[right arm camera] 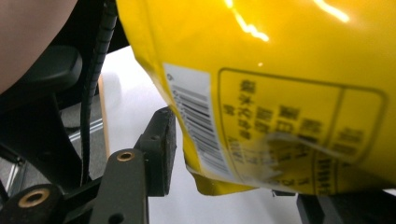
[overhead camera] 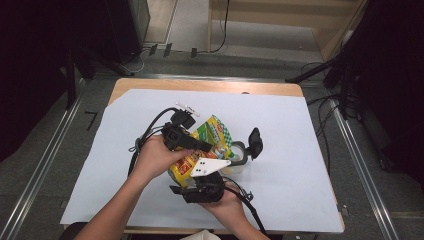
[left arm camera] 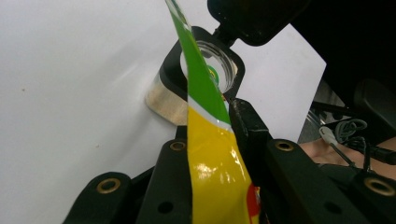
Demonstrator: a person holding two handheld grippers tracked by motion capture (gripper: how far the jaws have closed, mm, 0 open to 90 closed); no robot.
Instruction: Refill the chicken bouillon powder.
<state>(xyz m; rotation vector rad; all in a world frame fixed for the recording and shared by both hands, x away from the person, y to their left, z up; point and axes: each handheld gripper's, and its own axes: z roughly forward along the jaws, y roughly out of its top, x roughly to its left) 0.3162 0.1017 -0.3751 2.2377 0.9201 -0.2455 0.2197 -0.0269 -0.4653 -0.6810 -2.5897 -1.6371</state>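
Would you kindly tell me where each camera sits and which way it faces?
High view: above the person's side, facing forward and down at the table; forearms and both hands show.
Left gripper view: along its fingers, which pinch the snack bag; glass jar beyond.
Right gripper view: along its fingers, bag between them.
All share the bag.

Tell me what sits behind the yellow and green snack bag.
Behind the snack bag stands a clear container with a black rim and a black flip lid swung open. The bag's green edge covers part of its mouth, so its contents stay hidden.
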